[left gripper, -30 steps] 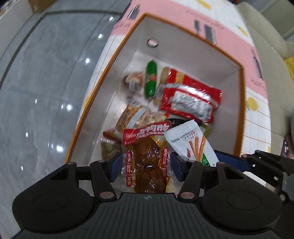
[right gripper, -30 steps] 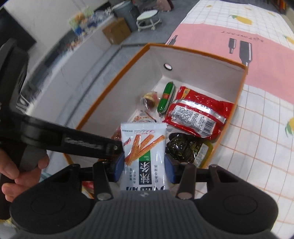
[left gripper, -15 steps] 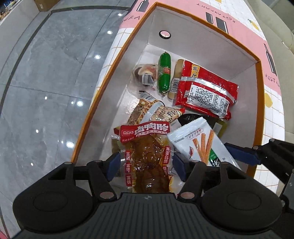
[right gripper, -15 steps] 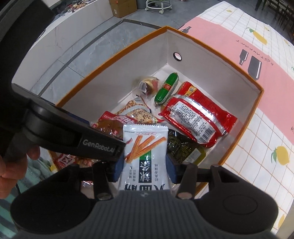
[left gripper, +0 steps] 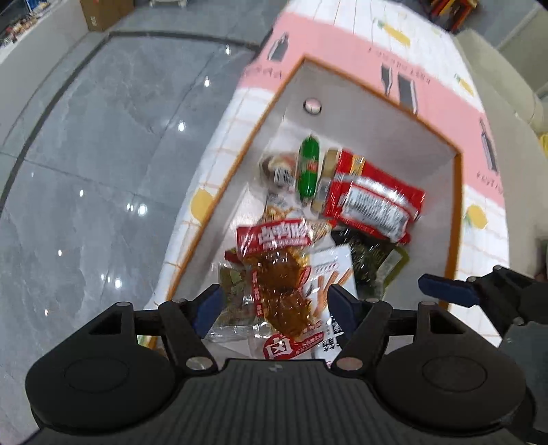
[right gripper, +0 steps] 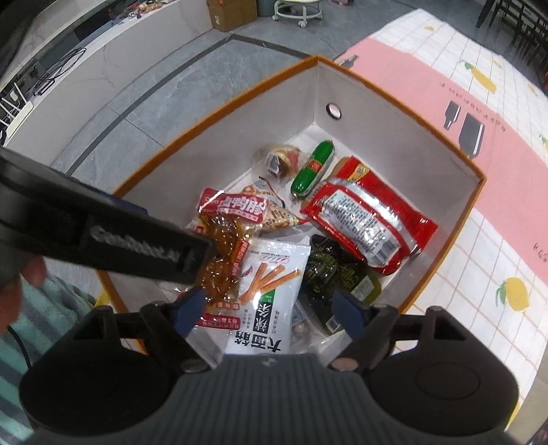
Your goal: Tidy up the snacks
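Both tools over orange-rimmed white cardboard box [right gripper: 394,113] on counter. Left tool [left gripper: 274,303] jaws opening, clear brown-meat packet [left gripper: 281,291] loose between. Right tool [right gripper: 269,308] jaws opening, white stick-snack pouch [right gripper: 270,284] released. Risk: packets lean at 6 o'clock wall, could snag spreading pads on withdrawal, spill over rim.

Setting: a home dining or living area. Evidence: tabletop [right gripper: 479,219] under a pink and white checked cloth printed with lemons; polished grey tile floor [left gripper: 102,171]; dark dining chairs [right gripper: 513,20]; cream sofa [left gripper: 496,85]; cardboard carton [right gripper: 233,13]; low white counter [right gripper: 102,65] with cables.
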The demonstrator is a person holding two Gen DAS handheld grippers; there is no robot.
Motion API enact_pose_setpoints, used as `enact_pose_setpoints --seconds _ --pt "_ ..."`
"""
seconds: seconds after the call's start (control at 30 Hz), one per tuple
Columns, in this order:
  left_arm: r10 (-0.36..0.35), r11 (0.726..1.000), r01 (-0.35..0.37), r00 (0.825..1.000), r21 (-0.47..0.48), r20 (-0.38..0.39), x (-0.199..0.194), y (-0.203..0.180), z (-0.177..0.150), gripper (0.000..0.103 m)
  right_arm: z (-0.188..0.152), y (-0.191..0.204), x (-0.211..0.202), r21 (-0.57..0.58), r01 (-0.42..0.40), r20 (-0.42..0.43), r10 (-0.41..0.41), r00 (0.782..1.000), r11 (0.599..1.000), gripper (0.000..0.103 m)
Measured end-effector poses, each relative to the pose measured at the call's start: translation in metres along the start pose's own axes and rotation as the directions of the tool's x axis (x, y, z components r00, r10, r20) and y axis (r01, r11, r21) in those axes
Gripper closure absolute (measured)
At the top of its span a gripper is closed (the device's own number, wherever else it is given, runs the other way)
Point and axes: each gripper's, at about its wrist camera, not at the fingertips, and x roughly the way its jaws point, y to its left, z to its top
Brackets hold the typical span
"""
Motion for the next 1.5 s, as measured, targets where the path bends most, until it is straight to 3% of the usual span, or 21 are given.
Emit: enact_pose_setpoints --seconds 0.2,0.33,0.43,0.63,0.7,0.73,0.8,0.97,1.03,1.13,1.3,1.5 --pt "-0.014 1.0 0.012 0.99 0.02 0.137 -0.062 -0.009 -0.006 0.022 -0.002 0.002 -0.04 0.004 0.015 0.075 -0.015 0.997 1.0 0.018" --pt "-0.041 0.998 0.028 0.958 0.051 0.282 -0.111 -0.02 -0.02 0.022 -0.011 0.004 -0.081 0.002 0.021 0.163 -0.021 0.986 1.0 0.013" --pt "-0.047 0.996 0.01 0.902 0.089 0.428 -0.145 -0.029 -0.037 0.022 -0.024 0.009 -0.113 -0.006 0.029 0.242 -0.027 0.97 1.0 0.01" --pt "-0.026 0.98 -0.111 0.749 0.164 0.662 -0.207 -0.052 -0.077 0.021 -0.065 0.02 -0.179 -0.004 0.036 0.417 -0.031 0.908 0.999 0.006" --pt "-0.002 0.966 -0.187 0.688 0.18 0.726 -0.226 -0.062 -0.092 0.02 -0.08 0.024 -0.197 -0.009 0.043 0.471 -0.033 0.881 0.999 0.006" --pt "0.006 0.957 -0.22 0.667 0.189 0.745 -0.231 -0.069 -0.097 0.017 -0.087 0.026 -0.205 -0.009 0.052 0.495 -0.041 0.868 0.999 0.005" --pt "0.017 0.938 -0.274 0.646 0.211 0.763 -0.238 -0.08 -0.11 0.015 -0.101 0.031 -0.218 -0.006 0.08 0.539 -0.064 0.84 0.997 0.004" --pt "0.033 0.914 -0.329 0.641 0.236 0.767 -0.223 -0.099 -0.145 0.015 -0.137 0.042 -0.238 0.006 0.135 0.655 -0.106 0.748 0.991 0.004" --pt "0.052 0.917 -0.336 0.634 0.214 0.772 -0.211 -0.101 -0.158 0.015 -0.153 0.048 -0.241 0.012 0.155 0.69 -0.121 0.714 0.988 0.004" --pt "0.051 0.932 -0.308 0.636 0.192 0.77 -0.193 -0.098 -0.175 0.015 -0.171 0.056 -0.237 0.029 0.204 0.721 -0.162 0.674 0.979 0.004" --pt "0.091 0.95 -0.286 0.638 0.126 0.764 -0.169 -0.093 -0.189 0.014 -0.192 0.061 -0.225 0.057 0.231 0.724 -0.199 0.66 0.971 0.004" --pt "0.154 0.947 -0.31 0.675 0.087 0.722 -0.151 -0.079 -0.201 0.014 -0.209 0.057 -0.214 0.119 0.207 0.697 -0.23 0.679 0.971 0.004"
